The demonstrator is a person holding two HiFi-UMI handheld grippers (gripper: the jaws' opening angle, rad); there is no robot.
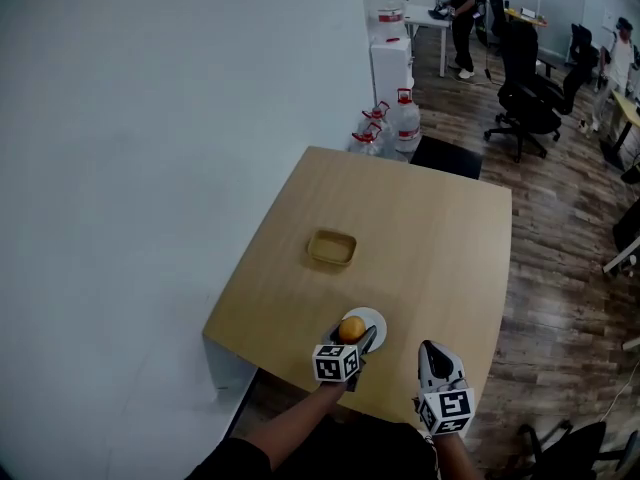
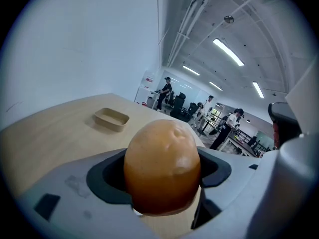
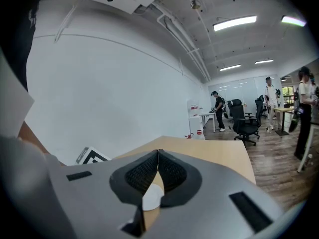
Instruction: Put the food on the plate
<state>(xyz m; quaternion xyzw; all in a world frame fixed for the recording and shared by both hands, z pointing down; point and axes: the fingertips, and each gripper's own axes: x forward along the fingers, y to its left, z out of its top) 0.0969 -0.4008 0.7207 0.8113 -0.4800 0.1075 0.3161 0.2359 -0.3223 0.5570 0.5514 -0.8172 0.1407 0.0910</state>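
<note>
The left claw (image 1: 354, 336) was clamped on the round orange-brown food (image 2: 162, 166), holding it right over the small white plate (image 1: 378, 319) near the front edge of the wooden counter (image 1: 430, 238) — whether food and plate touched could not be told. The right claw (image 3: 157, 159) was pressed together and empty, just right of the plate. A shallow tan tray (image 1: 332, 247) lay farther back.
</note>
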